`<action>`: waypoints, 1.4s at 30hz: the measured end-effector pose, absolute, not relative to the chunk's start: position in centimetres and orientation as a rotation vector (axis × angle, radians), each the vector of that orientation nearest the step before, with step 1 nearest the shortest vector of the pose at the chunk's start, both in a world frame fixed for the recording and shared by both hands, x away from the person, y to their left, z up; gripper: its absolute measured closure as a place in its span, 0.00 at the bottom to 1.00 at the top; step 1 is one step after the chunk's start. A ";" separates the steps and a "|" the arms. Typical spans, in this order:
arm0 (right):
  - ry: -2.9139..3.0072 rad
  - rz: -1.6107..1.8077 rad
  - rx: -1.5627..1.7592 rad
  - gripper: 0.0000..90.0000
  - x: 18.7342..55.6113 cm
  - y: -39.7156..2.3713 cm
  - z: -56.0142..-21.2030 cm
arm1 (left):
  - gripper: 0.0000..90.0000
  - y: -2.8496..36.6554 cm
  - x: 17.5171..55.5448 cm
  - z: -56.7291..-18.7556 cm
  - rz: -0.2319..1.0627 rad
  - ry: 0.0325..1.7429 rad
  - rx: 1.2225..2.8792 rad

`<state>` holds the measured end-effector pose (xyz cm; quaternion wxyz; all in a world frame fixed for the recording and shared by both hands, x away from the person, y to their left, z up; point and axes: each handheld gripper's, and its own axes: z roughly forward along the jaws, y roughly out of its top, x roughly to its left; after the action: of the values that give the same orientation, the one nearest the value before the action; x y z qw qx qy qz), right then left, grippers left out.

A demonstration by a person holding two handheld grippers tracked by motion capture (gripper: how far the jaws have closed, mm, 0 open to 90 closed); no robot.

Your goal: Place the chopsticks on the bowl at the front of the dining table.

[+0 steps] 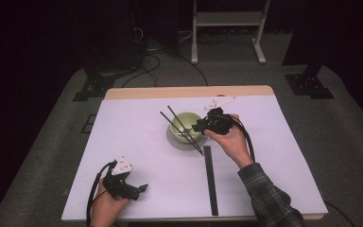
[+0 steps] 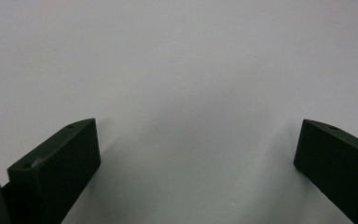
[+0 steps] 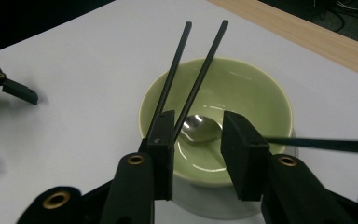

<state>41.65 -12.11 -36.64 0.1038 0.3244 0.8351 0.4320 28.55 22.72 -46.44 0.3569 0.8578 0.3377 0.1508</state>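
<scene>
Two black chopsticks (image 1: 181,129) lie across the rim of a pale green bowl (image 1: 187,126) on the white table (image 1: 137,142), beside the right gripper (image 1: 199,126). A flat black strip (image 1: 210,179) lies nearby.

Left gripper view: left gripper (image 2: 196,154) jaws stand wide apart over bare matte surface.

Right gripper view: jaws parted, clamping nothing; the glossy round bowl holds a metal spoon (image 3: 200,128).

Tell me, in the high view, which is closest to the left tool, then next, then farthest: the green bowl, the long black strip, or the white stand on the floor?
1. Long black strip, to the right.
2. Green bowl, mid-table.
3. White stand, beyond the table.
</scene>
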 end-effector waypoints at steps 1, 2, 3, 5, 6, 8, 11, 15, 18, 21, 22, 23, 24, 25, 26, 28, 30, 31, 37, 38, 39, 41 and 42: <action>2.464 1.266 0.962 0.69 41.9 -11.8 -36.6 | 0.00 22.7 28.6 -46.4 0.390 0.872 2.215; 2.468 1.257 0.963 0.68 42.3 -11.5 -36.5 | 0.00 22.7 28.6 -46.4 0.389 0.872 2.214; 2.466 1.257 0.964 0.67 42.5 -11.3 -36.5 | 0.00 22.7 28.5 -46.4 0.387 0.873 2.213; 2.466 1.246 0.964 0.66 43.1 -10.8 -36.5 | 0.00 22.7 28.5 -46.4 0.386 0.873 2.215; 2.466 1.242 0.970 0.64 43.4 -10.6 -36.5 | 0.00 22.7 28.5 -46.4 0.387 0.874 2.214; 2.466 1.241 0.974 0.61 43.9 -10.1 -36.5 | 0.00 22.7 28.5 -46.4 0.386 0.873 2.215; 2.473 1.230 0.975 0.57 44.5 -9.3 -36.7 | 0.00 22.7 28.5 -46.4 0.385 0.873 2.215; 2.472 1.226 0.980 0.52 45.4 -8.2 -37.0 | 0.00 22.7 28.5 -46.4 0.385 0.874 2.214; 2.469 1.227 0.990 0.50 46.0 -7.4 -37.1 | 0.00 22.7 28.5 -46.4 0.385 0.875 2.213; 2.479 1.210 0.990 0.47 46.7 -6.5 -37.2 | 0.00 22.7 28.5 -46.4 0.386 0.875 2.213; 2.484 1.198 0.995 0.46 46.9 -6.2 -37.3 | 0.00 22.7 28.5 -46.4 0.386 0.874 2.213; 2.489 1.183 1.000 0.45 47.2 -5.9 -37.4 | 0.00 22.7 28.5 -46.4 0.385 0.875 2.215; 2.493 1.173 1.004 0.44 47.4 -5.6 -37.5 | 0.00 22.7 28.5 -46.4 0.386 0.874 2.213; 2.499 1.174 1.005 0.43 47.6 -5.3 -37.5 | 0.00 22.7 28.5 -46.4 0.388 0.873 2.213; 2.499 1.175 1.004 0.42 47.8 -5.1 -37.6 | 0.00 22.7 28.5 -46.4 0.388 0.872 2.213; 2.504 1.165 1.010 0.40 48.1 -4.6 -37.7 | 0.00 22.7 28.6 -46.4 0.388 0.872 2.213; 2.503 1.158 1.009 0.40 48.3 -4.2 -37.7 | 0.00 22.7 28.6 -46.4 0.388 0.872 2.212; 2.502 1.154 1.006 0.39 48.4 -4.0 -37.8 | 0.00 22.7 28.5 -46.4 0.387 0.873 2.212; 2.503 1.127 0.994 0.38 49.0 -3.0 -38.0 | 0.00 22.7 28.6 -46.4 0.388 0.872 2.213; 2.503 1.120 0.994 0.37 49.1 -2.8 -38.0 | 0.00 22.7 28.5 -46.4 0.387 0.873 2.211; 2.505 1.117 0.995 0.37 49.2 -2.7 -38.1 | 0.00 22.7 28.6 -46.4 0.388 0.873 2.211; 2.502 1.109 0.997 0.37 49.3 -2.5 -38.2 | 0.00 22.7 28.5 -46.4 0.387 0.873 2.212; 2.502 1.110 0.998 0.37 49.4 -2.5 -38.2 | 0.00 22.7 28.5 -46.4 0.387 0.873 2.212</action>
<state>49.41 -2.51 -38.24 0.1140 0.3404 0.8531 0.3786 28.55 22.72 -46.44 0.3580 0.8572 0.3384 0.1500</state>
